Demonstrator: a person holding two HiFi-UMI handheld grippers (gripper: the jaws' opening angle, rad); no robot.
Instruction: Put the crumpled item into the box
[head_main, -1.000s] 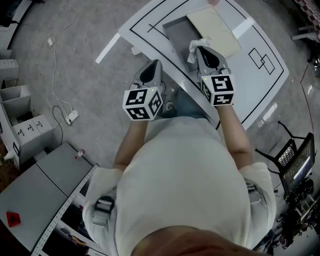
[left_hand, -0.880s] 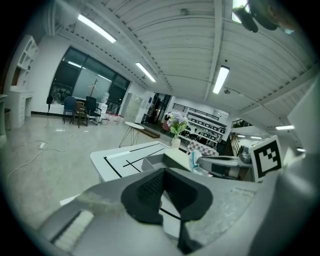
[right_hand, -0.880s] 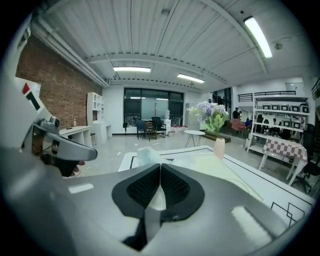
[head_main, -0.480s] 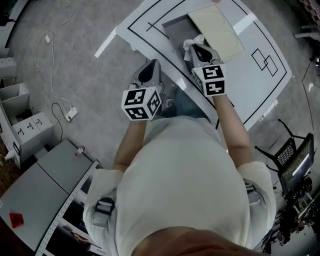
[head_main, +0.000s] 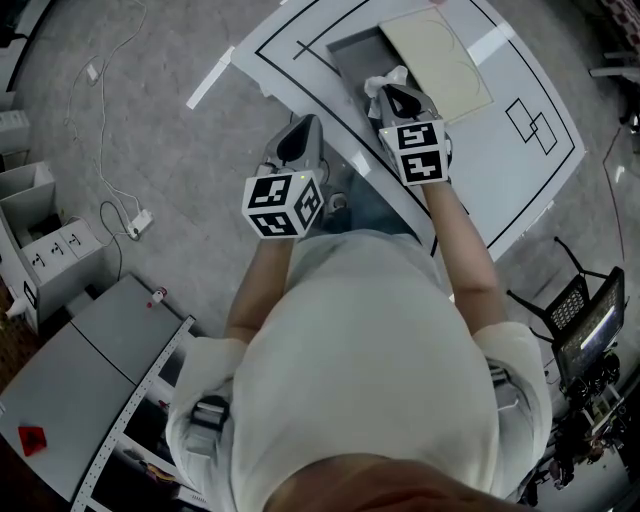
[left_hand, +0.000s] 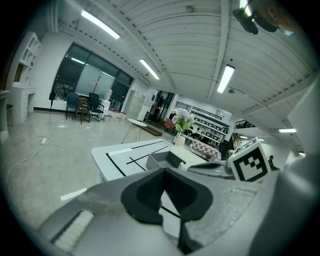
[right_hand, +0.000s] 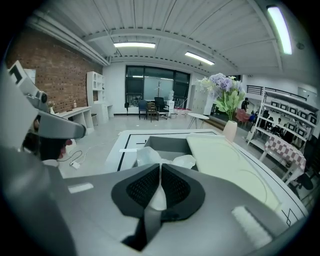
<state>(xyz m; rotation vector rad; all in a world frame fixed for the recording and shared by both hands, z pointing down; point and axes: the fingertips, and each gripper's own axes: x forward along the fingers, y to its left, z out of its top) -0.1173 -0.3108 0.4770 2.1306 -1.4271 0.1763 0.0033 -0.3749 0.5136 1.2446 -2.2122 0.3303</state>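
Right gripper (right_hand: 159, 170) pinches a fold of the white crumpled paper (right_hand: 161, 158), likely light and soft, at the open grey box's (right_hand: 167, 144) 6 o'clock edge; left gripper (left_hand: 163, 175) closed, empty.

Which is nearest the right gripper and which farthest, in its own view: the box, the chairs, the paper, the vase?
1. Paper: pinched in the right gripper.
2. Box: just ahead, gray and open.
3. Vase: farther on, ahead to the right.
4. Chairs: farthest, across the room, straight ahead.
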